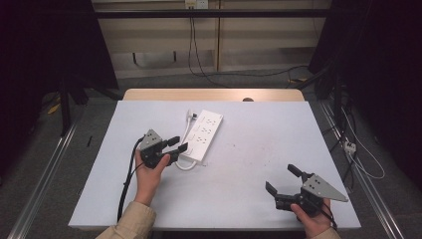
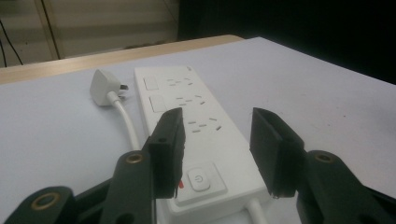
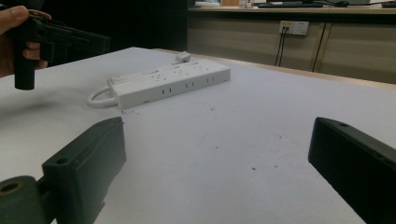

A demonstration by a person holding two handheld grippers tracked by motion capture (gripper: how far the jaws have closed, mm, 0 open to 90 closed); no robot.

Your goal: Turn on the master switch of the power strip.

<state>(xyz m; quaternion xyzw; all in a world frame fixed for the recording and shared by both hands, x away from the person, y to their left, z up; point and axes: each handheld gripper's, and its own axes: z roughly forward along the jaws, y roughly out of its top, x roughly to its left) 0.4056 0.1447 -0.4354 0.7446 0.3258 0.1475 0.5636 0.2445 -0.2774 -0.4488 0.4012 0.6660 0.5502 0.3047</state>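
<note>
Left gripper view | power strip (image 2: 196, 135) between left tool (image 2: 217, 149) jaws, untouched

High view: overhead from the person's side, looking forward and down on the whole tabletop (image 1: 259, 149). Left gripper view: low, close over the power strip (image 2: 196, 135). Right gripper view: low, farther off; all share the strip.

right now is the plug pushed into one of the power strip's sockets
No, the plug lies loose on the table beside the power strip.
</note>
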